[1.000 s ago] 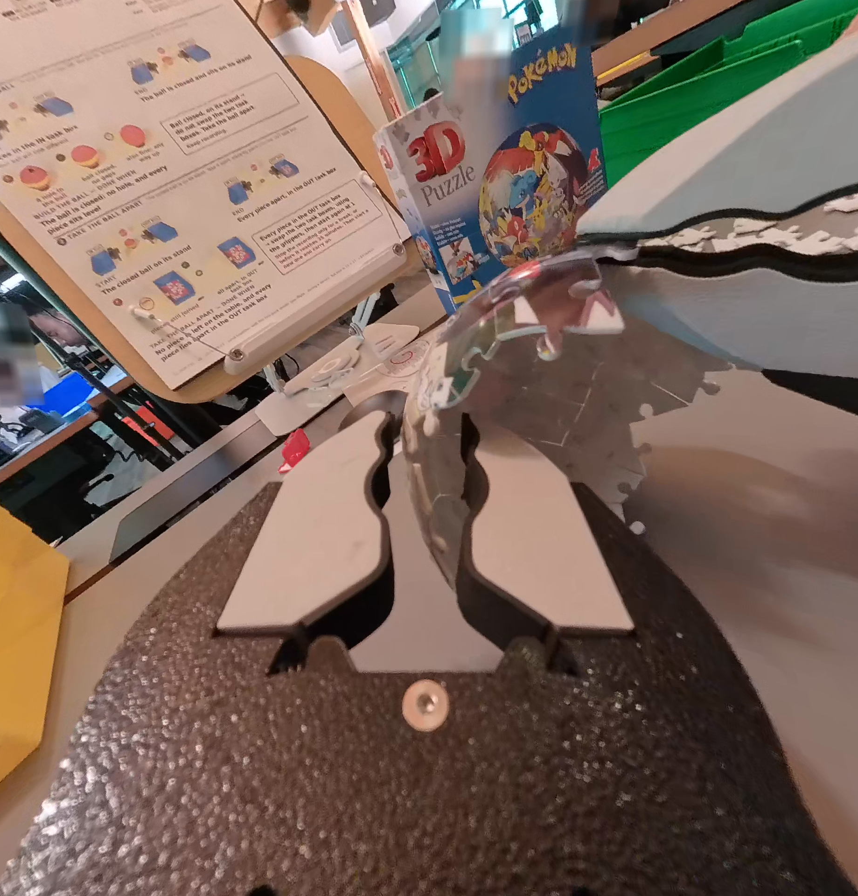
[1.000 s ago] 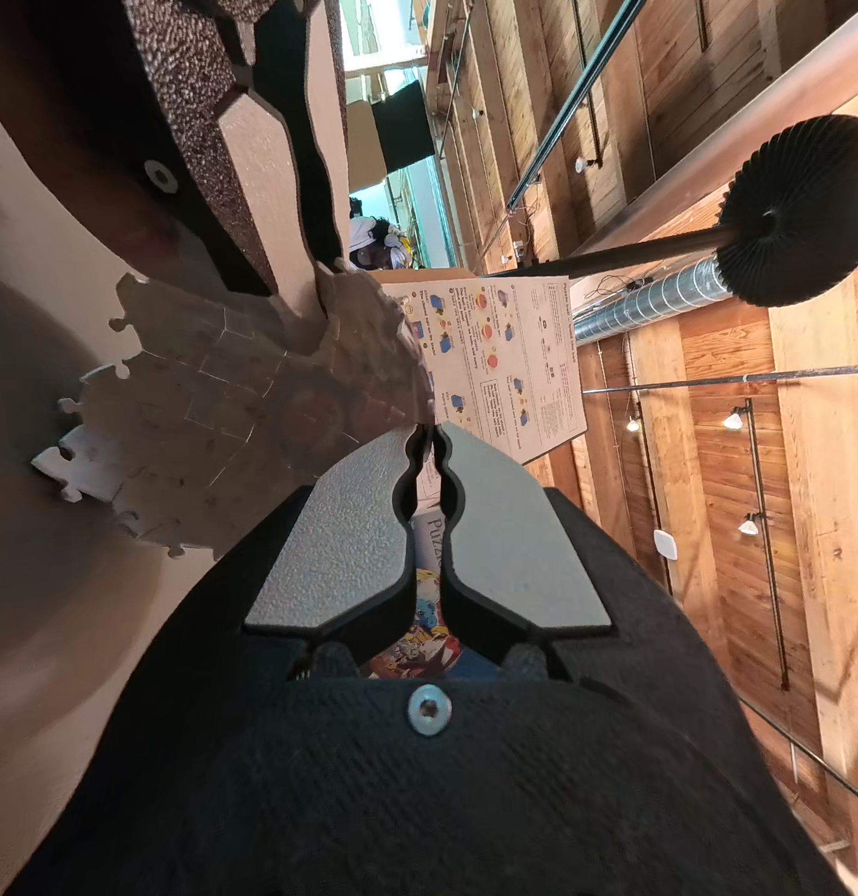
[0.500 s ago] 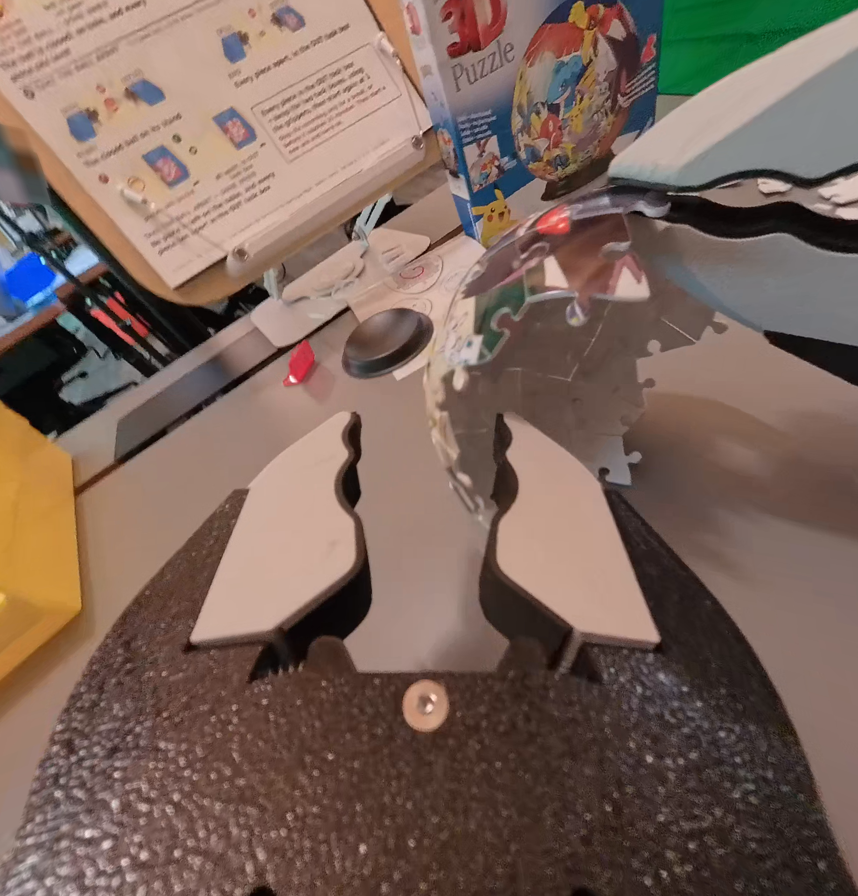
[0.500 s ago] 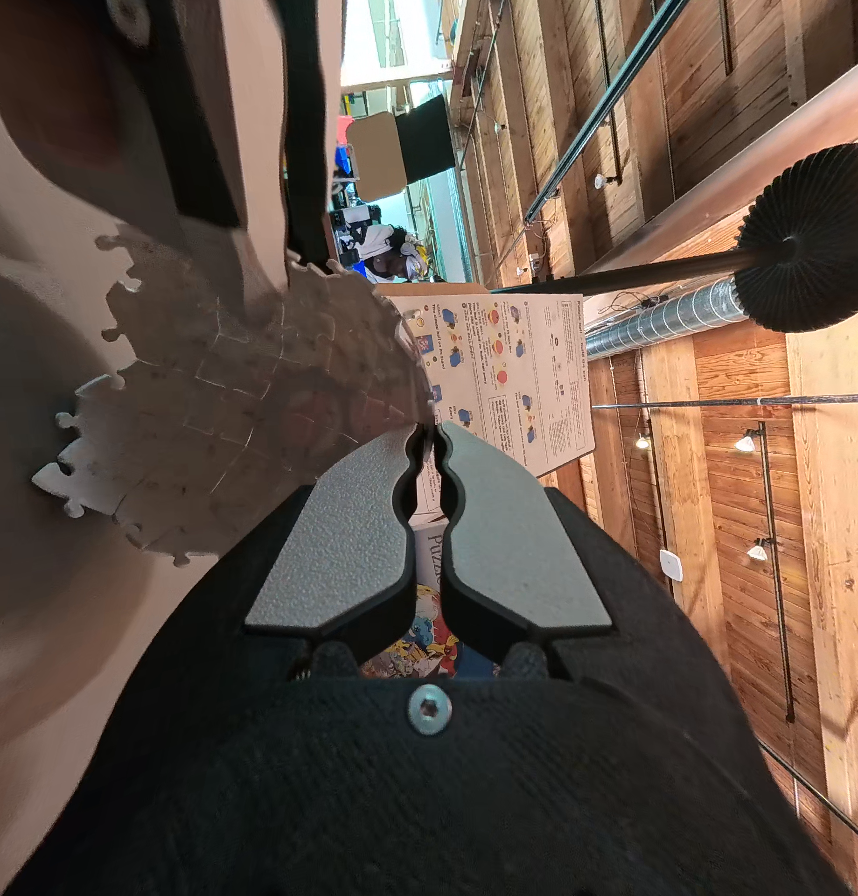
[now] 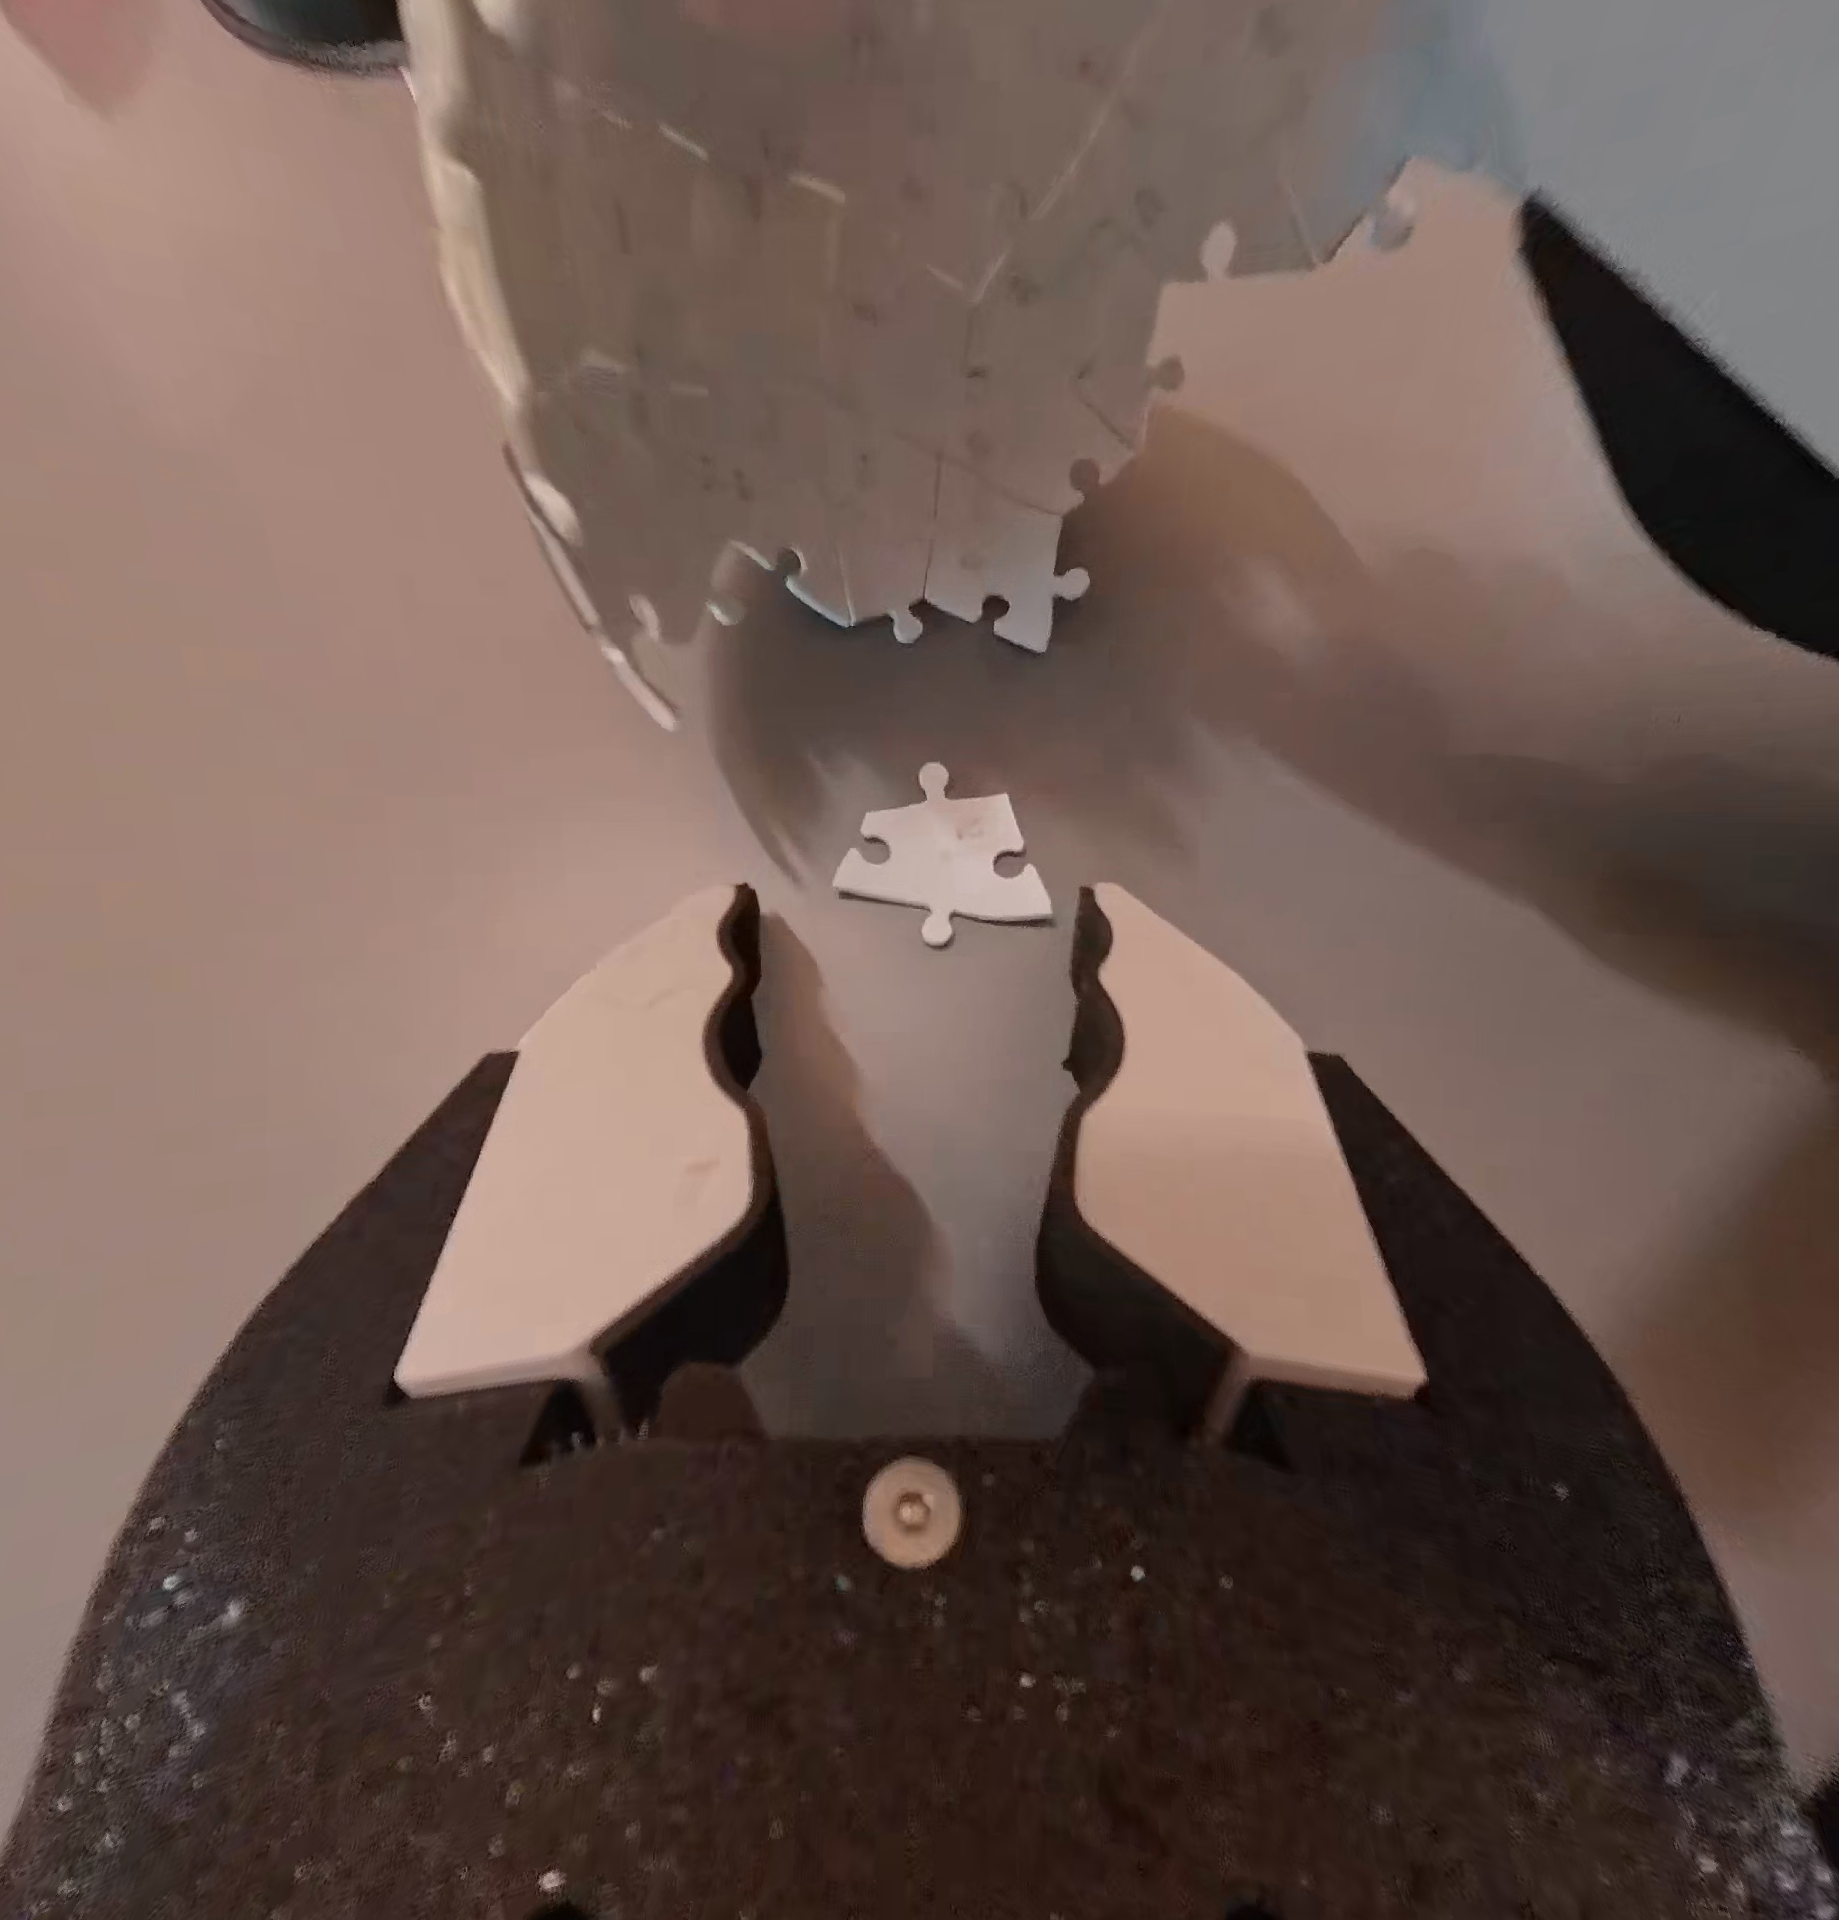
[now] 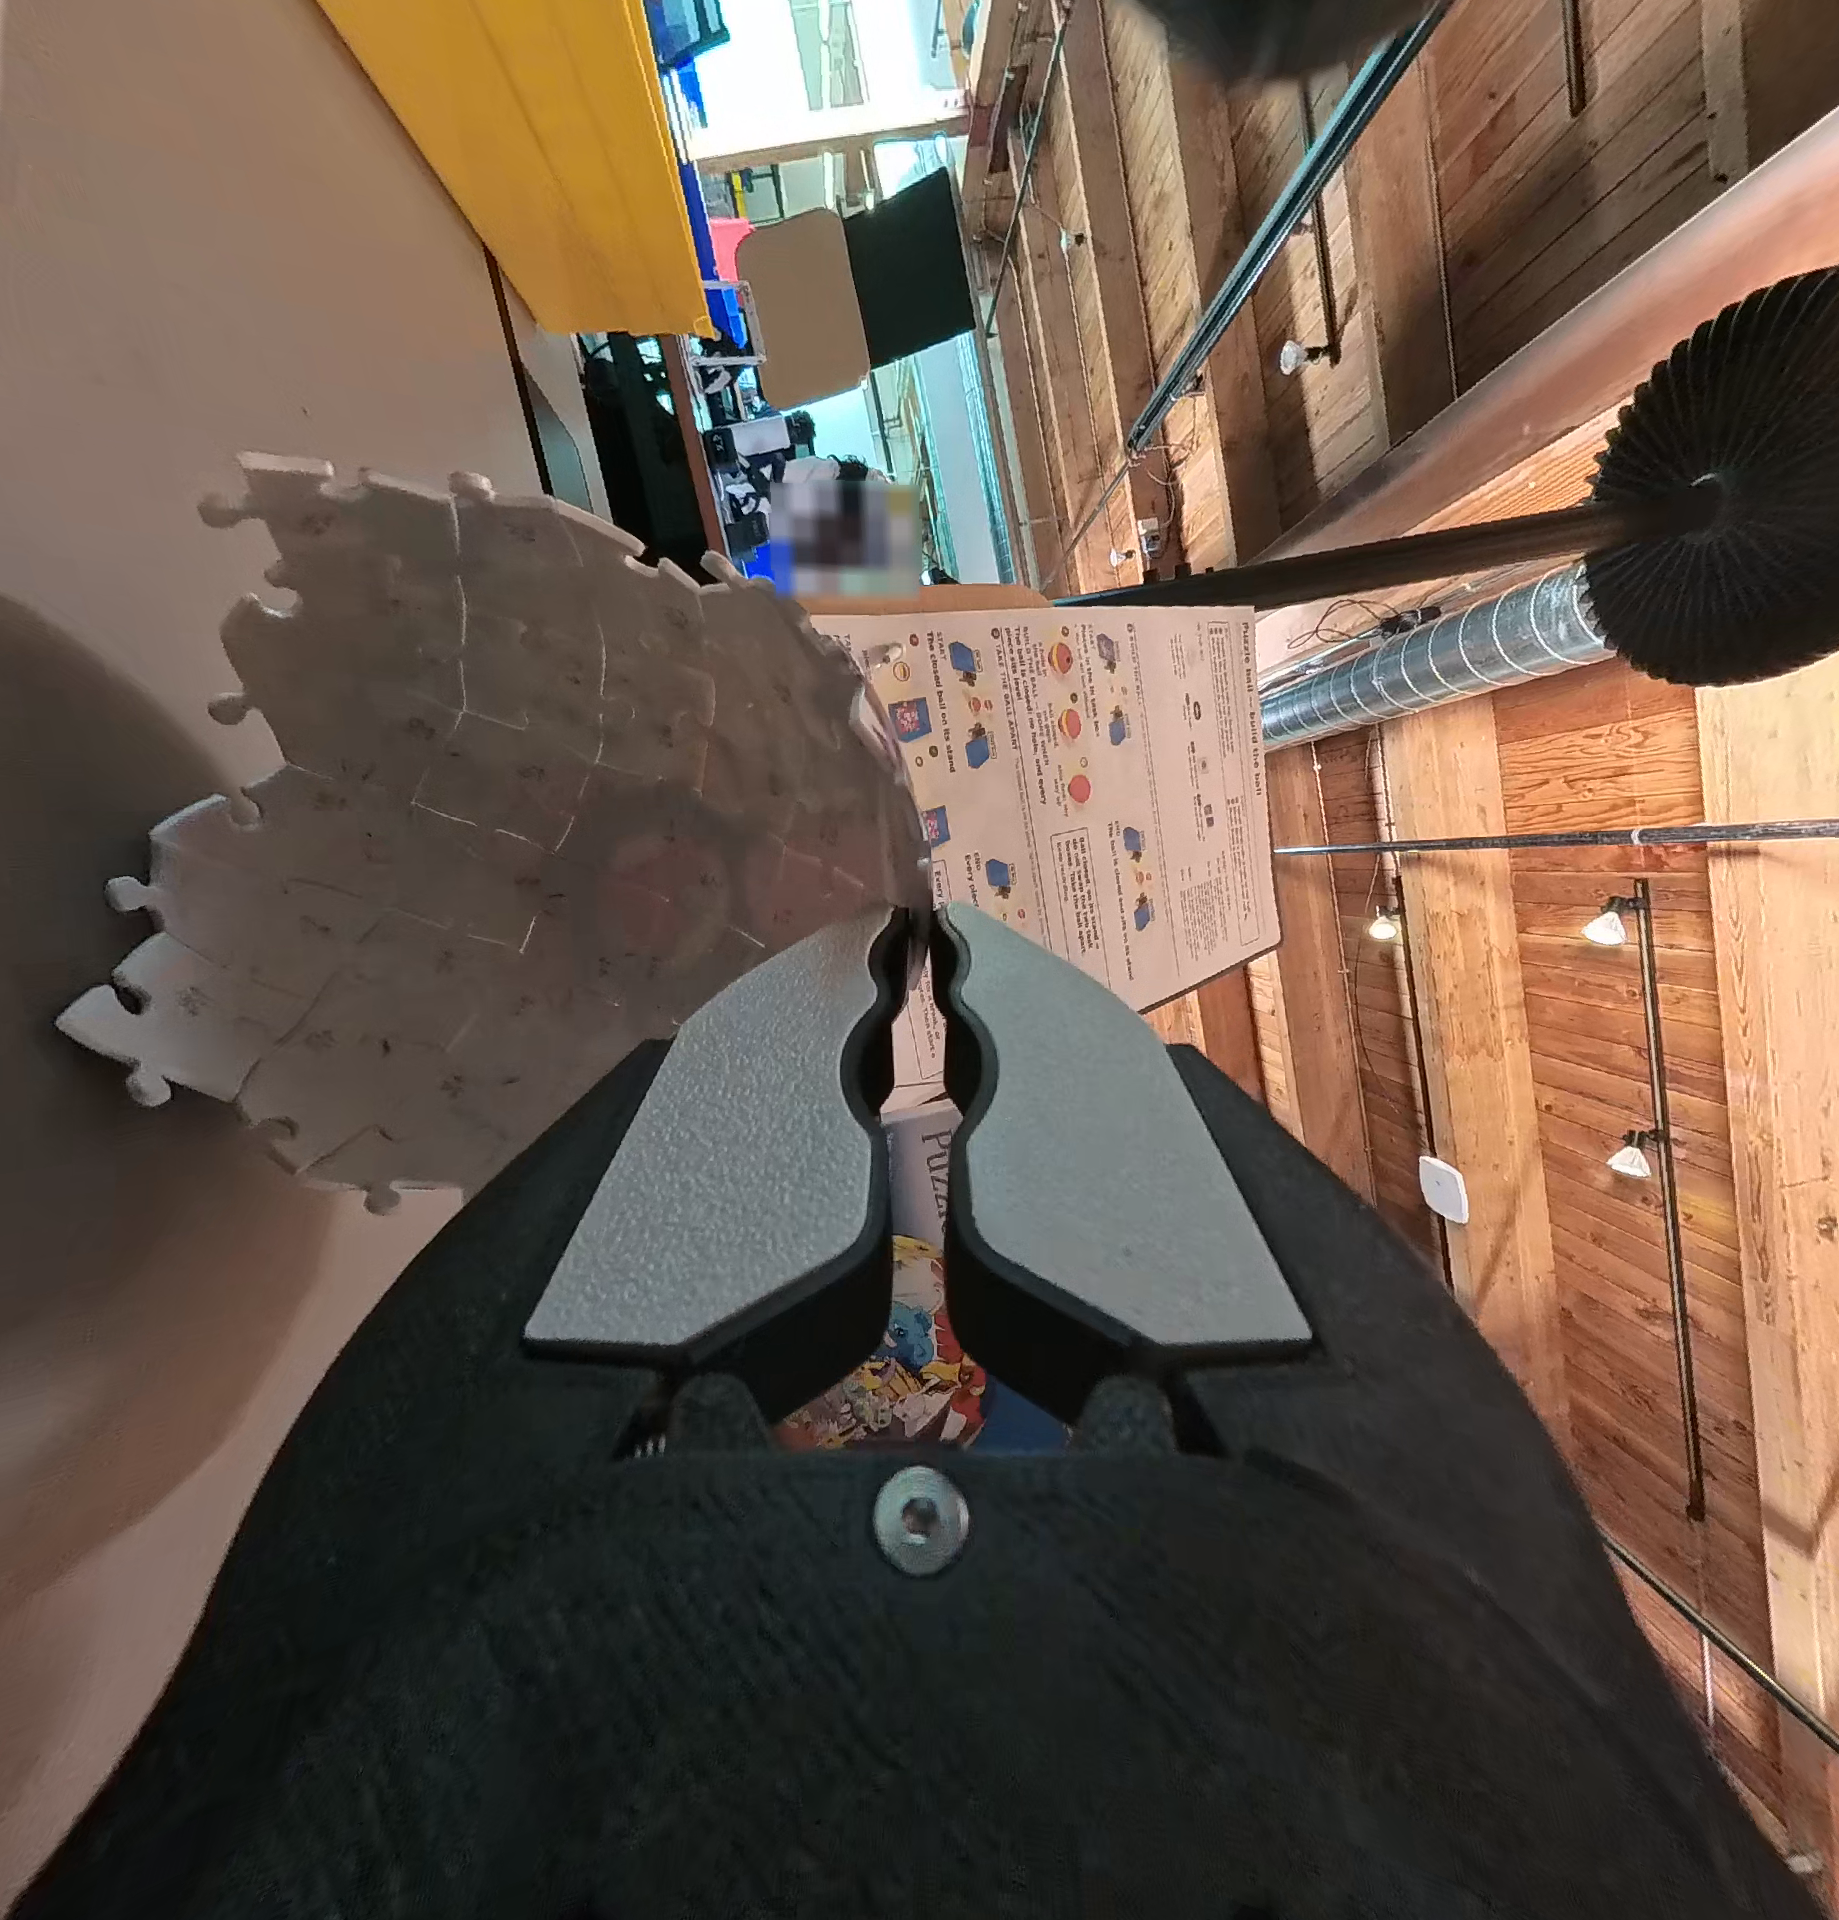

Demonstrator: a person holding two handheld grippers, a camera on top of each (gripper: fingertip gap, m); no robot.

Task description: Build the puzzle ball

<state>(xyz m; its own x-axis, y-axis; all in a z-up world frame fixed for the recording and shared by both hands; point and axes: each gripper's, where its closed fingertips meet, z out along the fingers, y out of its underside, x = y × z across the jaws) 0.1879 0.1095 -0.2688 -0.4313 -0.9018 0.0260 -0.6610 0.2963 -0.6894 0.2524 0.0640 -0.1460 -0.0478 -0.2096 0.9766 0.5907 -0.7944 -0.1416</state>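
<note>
Left wrist view: left gripper (image 5: pixel 915 914) had let go of the shell (image 5: pixel 790 343), now gaped wide and empty, tipped down over a loose piece (image 5: pixel 944 857) just ahead on the table (image 5: pixel 219 623); likely next pickup.

Right wrist view: right gripper (image 6: pixel 920 920) stayed clamped on the shell's edge, shell left of its tips.

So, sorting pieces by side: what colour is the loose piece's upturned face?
Plain pale grey-white, unprinted: loose piece, clearest in the left wrist view.
</note>
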